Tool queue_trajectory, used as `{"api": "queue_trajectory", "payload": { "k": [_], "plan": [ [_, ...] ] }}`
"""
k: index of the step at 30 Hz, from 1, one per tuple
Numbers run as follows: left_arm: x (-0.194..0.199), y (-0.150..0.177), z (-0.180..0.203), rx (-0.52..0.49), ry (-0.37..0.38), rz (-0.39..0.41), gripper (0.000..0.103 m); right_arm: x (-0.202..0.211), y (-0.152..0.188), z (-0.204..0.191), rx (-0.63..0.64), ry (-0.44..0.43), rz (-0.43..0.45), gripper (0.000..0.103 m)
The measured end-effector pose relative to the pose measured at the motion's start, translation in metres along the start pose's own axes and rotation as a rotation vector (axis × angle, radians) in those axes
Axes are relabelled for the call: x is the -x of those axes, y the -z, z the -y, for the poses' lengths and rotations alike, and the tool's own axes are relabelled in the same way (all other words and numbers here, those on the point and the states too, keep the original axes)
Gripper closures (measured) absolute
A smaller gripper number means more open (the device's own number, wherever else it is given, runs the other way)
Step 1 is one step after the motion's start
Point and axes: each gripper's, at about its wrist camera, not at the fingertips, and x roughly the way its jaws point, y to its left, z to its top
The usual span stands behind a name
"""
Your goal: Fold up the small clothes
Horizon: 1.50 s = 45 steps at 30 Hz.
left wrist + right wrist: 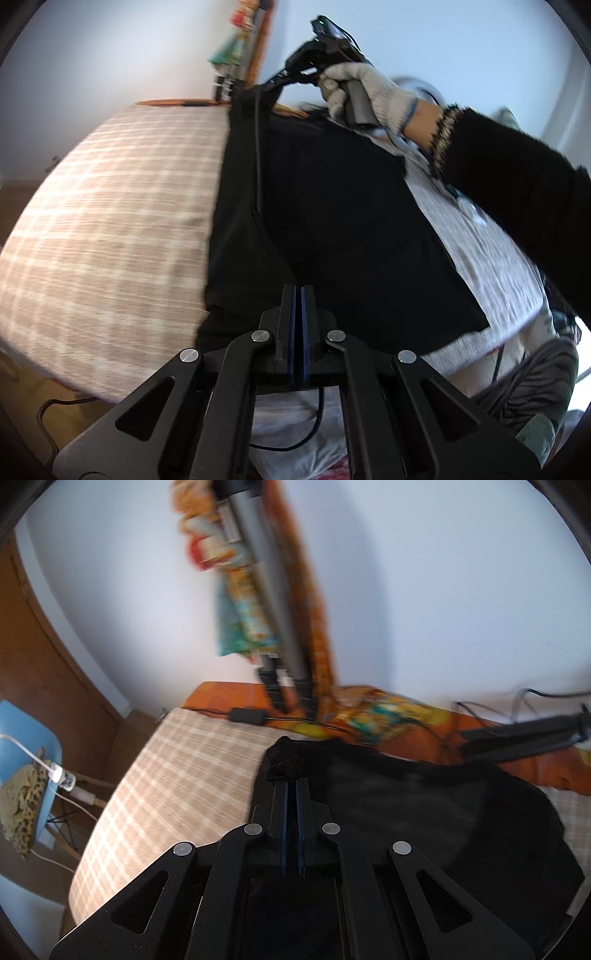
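Observation:
A black garment (332,221) hangs stretched between my two grippers above the checked bed cover (110,221). At the bottom of the left wrist view, my left gripper (298,291) is shut with the garment's near edge at its tips. Farther off, my right gripper (267,86) pinches the far corner, carried by a hand in a pale glove (365,88) with a black sleeve (517,177). In the right wrist view, my right gripper (291,780) is shut on a small tuft of the black garment (443,812), which spreads away to the right.
The checked cover (166,775) ends at an orange patterned cloth (369,709) by the white wall. A tripod pole (266,590), a black adapter (246,715) with its cable, and a black stand arm (524,738) are there. A blue chair (22,734) with spotted fabric stands left.

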Motion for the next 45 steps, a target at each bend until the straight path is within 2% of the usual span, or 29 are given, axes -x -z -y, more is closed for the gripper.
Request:
{"api": "queue_trajectory", "payload": {
  "k": [5,10,15,17,18,19,22,26,32,37,41,45],
  "plan": [
    [-0.019,0.004,0.022,-0.033,0.024,-0.053,0.103,0.001,0.009,0.038,-0.053,0.038,-0.008,0.101],
    [-0.031,0.004,0.029,-0.027,0.033,-0.088,0.103,-0.017,0.017,0.051,-0.039,0.075,-0.031,0.101],
    [-0.037,0.004,0.033,-0.02,0.05,-0.108,0.103,-0.029,0.025,0.066,-0.046,0.105,-0.065,0.094],
    [-0.037,0.004,0.037,-0.038,0.052,-0.107,0.103,-0.025,0.027,0.073,-0.059,0.117,-0.07,0.072],
    [-0.036,0.005,0.04,-0.048,0.059,-0.112,0.103,-0.02,0.027,0.076,-0.06,0.125,-0.063,0.067],
    [-0.037,0.005,0.041,-0.056,0.063,-0.118,0.101,-0.01,0.027,0.08,-0.061,0.136,-0.047,0.063],
    [-0.032,0.01,0.045,-0.077,0.089,-0.131,0.094,0.022,0.034,0.091,-0.076,0.135,-0.011,0.063],
    [-0.018,0.018,0.053,-0.124,0.126,-0.126,0.093,0.074,0.052,0.099,-0.093,0.121,0.035,0.063],
    [0.014,0.032,0.062,-0.197,0.175,-0.106,0.093,0.157,0.093,0.087,-0.084,0.097,0.087,0.063],
    [0.039,0.037,0.05,-0.216,0.119,-0.072,0.093,0.222,0.131,0.07,-0.111,0.049,0.133,0.063],
    [0.044,0.027,0.02,-0.141,0.05,-0.061,0.093,0.251,0.168,0.044,-0.12,-0.012,0.125,0.063],
    [0.037,0.017,-0.013,-0.054,-0.002,-0.07,0.092,0.256,0.215,0.01,-0.109,-0.073,0.068,0.063]
  ]
}}
